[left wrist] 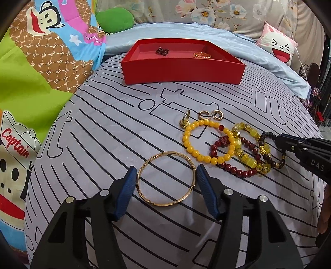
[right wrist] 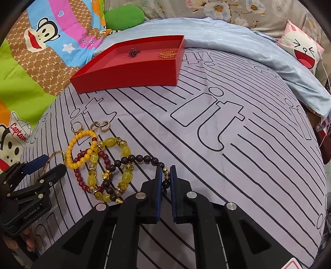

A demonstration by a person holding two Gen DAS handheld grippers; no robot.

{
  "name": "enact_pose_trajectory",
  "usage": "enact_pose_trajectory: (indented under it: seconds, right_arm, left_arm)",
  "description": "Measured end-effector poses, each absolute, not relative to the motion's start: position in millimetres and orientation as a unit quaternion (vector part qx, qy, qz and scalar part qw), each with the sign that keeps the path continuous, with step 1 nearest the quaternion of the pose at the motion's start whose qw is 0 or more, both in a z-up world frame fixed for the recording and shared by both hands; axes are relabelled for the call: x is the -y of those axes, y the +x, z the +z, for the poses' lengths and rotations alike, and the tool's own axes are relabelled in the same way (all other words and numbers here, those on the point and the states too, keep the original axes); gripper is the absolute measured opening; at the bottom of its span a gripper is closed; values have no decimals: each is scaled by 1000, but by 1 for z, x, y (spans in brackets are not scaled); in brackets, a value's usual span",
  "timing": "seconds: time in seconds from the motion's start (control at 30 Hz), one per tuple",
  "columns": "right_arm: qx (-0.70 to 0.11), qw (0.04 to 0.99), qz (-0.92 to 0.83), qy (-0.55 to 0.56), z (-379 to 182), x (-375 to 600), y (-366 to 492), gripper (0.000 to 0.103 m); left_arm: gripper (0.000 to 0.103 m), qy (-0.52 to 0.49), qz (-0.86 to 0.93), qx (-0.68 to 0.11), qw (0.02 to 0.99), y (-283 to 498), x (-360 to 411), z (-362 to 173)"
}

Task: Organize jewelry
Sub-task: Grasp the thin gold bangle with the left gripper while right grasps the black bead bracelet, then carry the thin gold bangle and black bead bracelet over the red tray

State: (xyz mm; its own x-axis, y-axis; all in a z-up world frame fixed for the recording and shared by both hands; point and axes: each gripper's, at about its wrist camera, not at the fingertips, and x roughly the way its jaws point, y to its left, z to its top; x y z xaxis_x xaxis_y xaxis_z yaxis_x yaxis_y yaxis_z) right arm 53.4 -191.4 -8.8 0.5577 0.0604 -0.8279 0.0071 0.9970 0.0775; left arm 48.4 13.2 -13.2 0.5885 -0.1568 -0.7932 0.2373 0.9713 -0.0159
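Pads of the right gripper (right wrist: 165,178) are pinched on the near-right arc of the dark bead bracelet (right wrist: 134,160); lift slowly, since its far loop overlaps the yellow crystal bracelet (right wrist: 115,163) and may drag it. The left gripper (left wrist: 166,180) stands open astride the gold bangle (left wrist: 166,179), seemingly not yet touching; close squarely across it. Both belong in the red tray (left wrist: 182,70) at the far side.

A home bedroom: a bed (left wrist: 124,128) in striped sheets, a cartoon quilt (left wrist: 41,62) (monkey print) beside it, floral bedding (left wrist: 206,12) behind.
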Motion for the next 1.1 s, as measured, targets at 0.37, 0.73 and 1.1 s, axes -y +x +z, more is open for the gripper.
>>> enact_pose_trajectory:
  seconds: [0.37,0.73,1.1]
  right_arm:
    - [-448,893,22,46,15,192,50,7]
    - [-414,908,34,51,47,190,50,7]
    - [-379,923,38,46,80,191,74,7]
  left_arm:
    - [57,22,-116,-443,889,47,-18,-1]
    - [57,10,-119,-434,893,54,-20,21]
    - [57,6,-124,-411,903,84,-14,45]
